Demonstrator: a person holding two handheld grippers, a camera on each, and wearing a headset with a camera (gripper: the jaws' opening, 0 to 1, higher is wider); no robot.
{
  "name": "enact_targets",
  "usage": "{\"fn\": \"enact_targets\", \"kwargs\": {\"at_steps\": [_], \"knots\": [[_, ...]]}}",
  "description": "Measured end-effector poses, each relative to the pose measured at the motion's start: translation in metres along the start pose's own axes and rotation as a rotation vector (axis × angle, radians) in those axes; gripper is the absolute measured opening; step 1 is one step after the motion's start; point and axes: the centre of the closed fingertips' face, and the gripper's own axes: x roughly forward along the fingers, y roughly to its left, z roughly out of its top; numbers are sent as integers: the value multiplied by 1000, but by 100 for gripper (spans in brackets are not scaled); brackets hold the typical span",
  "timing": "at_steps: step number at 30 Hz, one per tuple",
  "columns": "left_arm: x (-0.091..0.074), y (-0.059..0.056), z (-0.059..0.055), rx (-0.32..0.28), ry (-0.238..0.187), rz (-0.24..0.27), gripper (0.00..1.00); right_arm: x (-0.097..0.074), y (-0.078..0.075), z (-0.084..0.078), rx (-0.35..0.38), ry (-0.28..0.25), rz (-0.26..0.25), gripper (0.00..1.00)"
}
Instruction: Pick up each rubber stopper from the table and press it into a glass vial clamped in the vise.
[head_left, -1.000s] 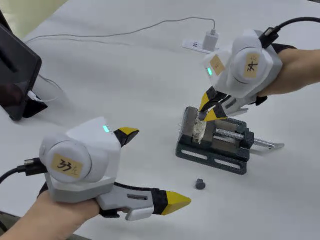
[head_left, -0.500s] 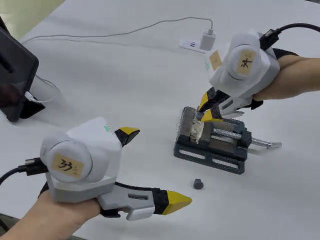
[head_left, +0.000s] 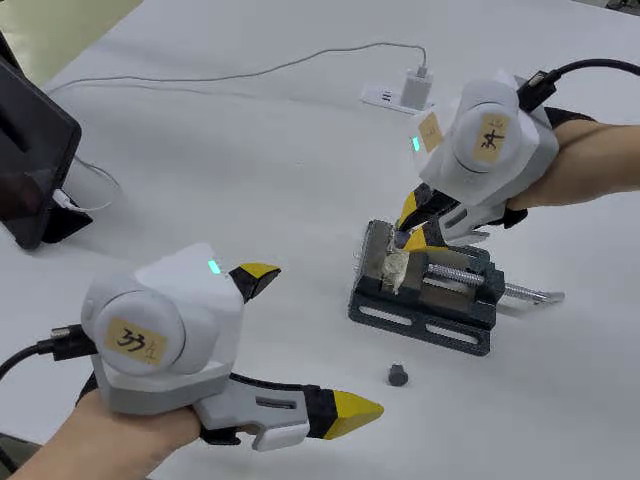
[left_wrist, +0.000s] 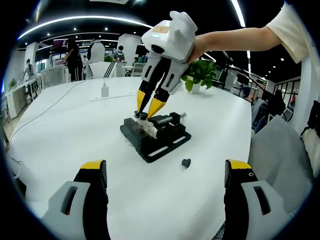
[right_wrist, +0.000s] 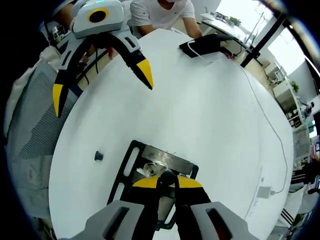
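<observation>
A black vise stands on the white table and clamps a glass vial upright. My right gripper hangs just above the vial's mouth, shut on a dark rubber stopper; the vial sits right beneath its tips. A second dark stopper lies loose on the table in front of the vise. My left gripper is at the near left, open and holding nothing, pointed at the vise. From there the right gripper and the loose stopper are also visible.
A white charger on a power strip sits behind the vise, its cable trailing left. A black tablet stands at the far left. The vise's screw handle sticks out to the right. People sit at desks beyond the table.
The right gripper has tilted and eased a little closer onto the vial's mouth. The left gripper has hardly moved; the head camera has shifted slightly.
</observation>
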Motion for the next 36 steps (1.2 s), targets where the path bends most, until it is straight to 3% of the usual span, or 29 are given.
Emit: {"fn": "enact_targets", "kwargs": {"at_steps": [10, 13, 16, 20, 26, 36], "knots": [[0, 1, 0, -2, -1, -1, 98, 0, -2, 2, -13, -11, 4, 10], [0, 2, 0, -3, -3, 2, 98, -8, -4, 8, -6, -32, -3, 10], [-1, 3, -1, -3, -1, 3, 98, -19, -5, 9, 22, -50, 21, 6], [-1, 5, -1, -5, 1, 7, 98, -18, -14, -5, 48, -36, 52, 4], [-1, 7, -2, -9, 2, 11, 98, -14, -11, -2, 101, -54, 99, 1], [0, 8, -5, -17, 11, 10, 97, -8, -8, -1, 100, -53, 108, 0]]}}
